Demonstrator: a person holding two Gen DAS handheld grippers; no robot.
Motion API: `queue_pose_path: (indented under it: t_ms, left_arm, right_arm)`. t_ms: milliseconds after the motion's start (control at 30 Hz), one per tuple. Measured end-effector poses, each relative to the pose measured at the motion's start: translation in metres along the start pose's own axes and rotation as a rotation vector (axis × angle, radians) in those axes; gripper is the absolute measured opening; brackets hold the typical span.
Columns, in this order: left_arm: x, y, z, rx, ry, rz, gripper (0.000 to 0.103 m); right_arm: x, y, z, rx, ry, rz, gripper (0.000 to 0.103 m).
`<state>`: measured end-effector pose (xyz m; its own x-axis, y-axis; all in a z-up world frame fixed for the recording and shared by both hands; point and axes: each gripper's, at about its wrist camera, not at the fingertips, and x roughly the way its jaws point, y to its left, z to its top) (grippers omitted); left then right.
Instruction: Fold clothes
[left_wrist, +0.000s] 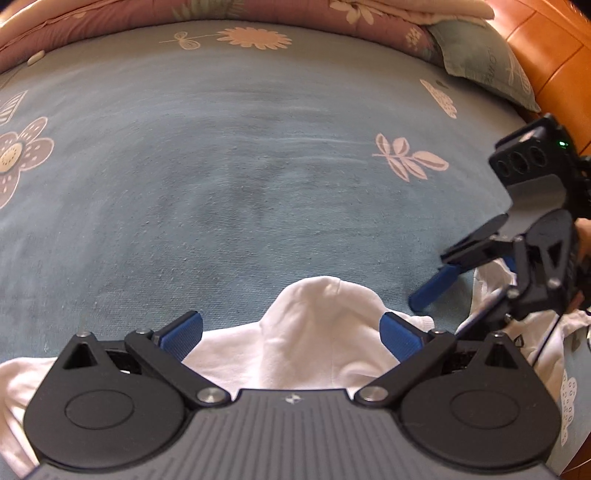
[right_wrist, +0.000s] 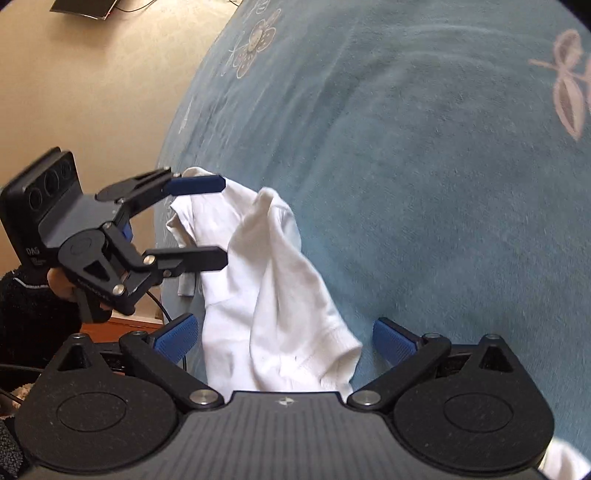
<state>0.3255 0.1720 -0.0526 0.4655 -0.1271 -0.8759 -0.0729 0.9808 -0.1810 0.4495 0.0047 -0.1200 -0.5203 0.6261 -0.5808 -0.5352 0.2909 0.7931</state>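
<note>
A crumpled white garment (left_wrist: 317, 332) lies on the blue flowered bedsheet (left_wrist: 258, 166) near the bed's edge. In the left wrist view my left gripper (left_wrist: 291, 338) is open, and a raised hump of the cloth sits between its blue pads (left_wrist: 183, 334) without being pinched. My right gripper (left_wrist: 465, 284) comes in from the right, open, over another part of the cloth. In the right wrist view the right gripper (right_wrist: 284, 339) is open around a folded end of the white garment (right_wrist: 273, 277). The left gripper (right_wrist: 218, 221) is open across the cloth's far edge.
A grey-green pillow (left_wrist: 487, 62) and a pink flowered quilt (left_wrist: 258, 11) lie at the bed's far side, against an orange padded headboard (left_wrist: 546, 48). Beige floor (right_wrist: 92, 92) lies past the bed's edge. A hand (right_wrist: 59, 284) with a dark sleeve holds the left gripper.
</note>
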Motion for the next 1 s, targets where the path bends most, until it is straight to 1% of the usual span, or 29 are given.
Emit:
queue_pose_path:
  t_ms: [133, 200, 233, 300, 367, 433, 500, 600, 700, 767, 867, 933, 967, 1000]
  left_arm:
    - [0.001, 0.003, 0.001, -0.013, -0.006, -0.013, 0.101]
    - [0.000, 0.002, 0.002, -0.009, -0.010, -0.024, 0.101]
    - [0.000, 0.002, 0.002, -0.005, -0.012, -0.031, 0.101]
    - [0.000, 0.001, 0.002, 0.008, -0.010, -0.038, 0.101]
    - [-0.001, 0.001, 0.001, 0.019, -0.007, -0.039, 0.101]
    - [-0.001, 0.002, 0.000, 0.020, -0.008, -0.041, 0.101]
    - [0.000, 0.000, 0.001, 0.021, -0.010, -0.044, 0.101]
    - [0.000, -0.003, 0.003, 0.023, -0.014, -0.049, 0.101]
    - [-0.002, -0.006, 0.005, 0.051, -0.013, -0.039, 0.101]
    - [-0.006, -0.007, 0.006, 0.067, -0.021, -0.047, 0.101]
    - [-0.011, -0.007, 0.005, 0.081, -0.024, -0.042, 0.101]
    - [-0.015, -0.006, 0.004, 0.078, -0.029, -0.044, 0.101]
    - [-0.016, -0.005, 0.004, 0.075, -0.031, -0.048, 0.101]
    - [-0.017, -0.006, 0.004, 0.072, -0.034, -0.049, 0.101]
  right_arm:
    - [0.004, -0.002, 0.011, -0.033, 0.025, 0.023, 0.102]
    - [-0.002, -0.007, 0.008, -0.005, 0.020, 0.015, 0.091]
    - [-0.006, -0.010, 0.005, 0.020, 0.017, 0.014, 0.089]
    - [-0.005, -0.017, -0.002, 0.073, 0.041, 0.042, 0.089]
    - [-0.004, -0.014, -0.014, 0.059, 0.073, 0.044, 0.088]
    - [-0.002, -0.013, -0.013, 0.055, 0.079, 0.043, 0.087]
    - [-0.001, -0.017, -0.002, 0.067, 0.070, 0.061, 0.085]
    - [0.003, -0.018, 0.017, 0.060, 0.030, 0.080, 0.085]
    - [0.008, -0.017, 0.022, 0.048, 0.036, 0.085, 0.085]
    - [0.006, -0.019, 0.015, 0.059, 0.050, 0.096, 0.085]
    - [0.002, -0.023, 0.003, 0.079, 0.074, 0.114, 0.081]
    - [0.004, -0.024, 0.001, 0.072, 0.095, 0.118, 0.080]
    - [0.005, -0.025, 0.000, 0.066, 0.107, 0.119, 0.077]
    - [0.008, -0.025, 0.002, 0.072, 0.113, 0.120, 0.069]
